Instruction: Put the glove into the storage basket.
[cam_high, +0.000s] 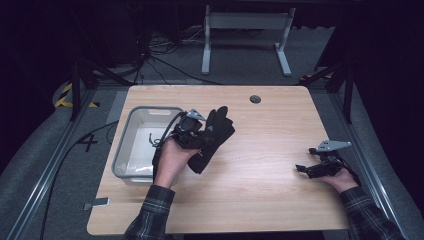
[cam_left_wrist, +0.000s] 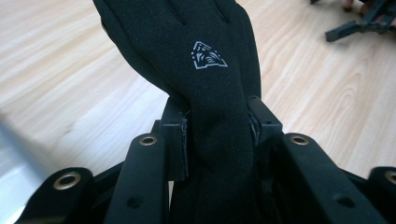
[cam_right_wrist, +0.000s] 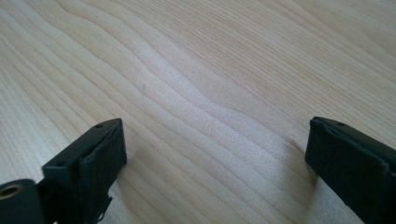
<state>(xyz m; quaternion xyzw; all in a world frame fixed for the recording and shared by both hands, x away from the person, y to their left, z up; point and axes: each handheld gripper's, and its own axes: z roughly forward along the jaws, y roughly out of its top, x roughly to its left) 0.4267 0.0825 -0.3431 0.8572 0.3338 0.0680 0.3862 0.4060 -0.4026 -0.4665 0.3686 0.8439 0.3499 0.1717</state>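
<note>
The black glove (cam_left_wrist: 205, 60) is held clamped at its cuff between the left gripper (cam_high: 192, 131) fingers, lifted above the tabletop (cam_high: 260, 165) just beside the grey bin (cam_high: 131, 120), where a firm pinch is best kept until the glove hangs over the bin, while the right gripper (cam_high: 320, 167) fingers are spread wide and grasp nothing.

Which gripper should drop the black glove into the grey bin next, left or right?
Left, most likely. The left gripper is shut on the black glove beside the grey bin. The right gripper is open with nothing between its jaws, far across the table.
</note>
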